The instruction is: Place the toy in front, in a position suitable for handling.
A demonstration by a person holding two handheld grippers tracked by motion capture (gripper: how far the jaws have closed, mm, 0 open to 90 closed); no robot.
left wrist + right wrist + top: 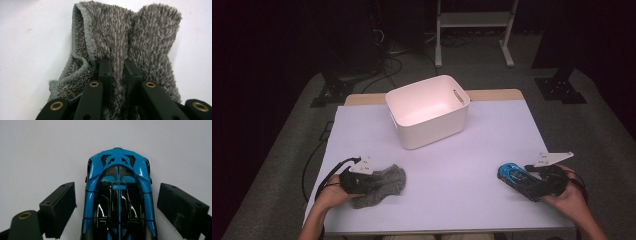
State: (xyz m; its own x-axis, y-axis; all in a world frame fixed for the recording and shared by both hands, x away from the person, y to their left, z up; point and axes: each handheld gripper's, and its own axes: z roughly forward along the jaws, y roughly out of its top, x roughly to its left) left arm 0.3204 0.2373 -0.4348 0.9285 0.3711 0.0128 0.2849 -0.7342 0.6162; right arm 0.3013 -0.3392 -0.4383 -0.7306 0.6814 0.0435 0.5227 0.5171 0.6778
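The right gripper stands spread, its jaws straddling the toy car lengthwise, not touching its flanks. The left gripper pinches the grey cloth. The bin sits far, between both.

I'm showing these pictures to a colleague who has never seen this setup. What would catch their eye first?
Probably the white bin, brightly lit at the far middle of the table. Next, the shiny blue toy car near the right edge, lying between the open jaws of the right gripper, which do not touch it. At the near left, the left gripper is pinched shut on a fold of a fuzzy grey cloth.
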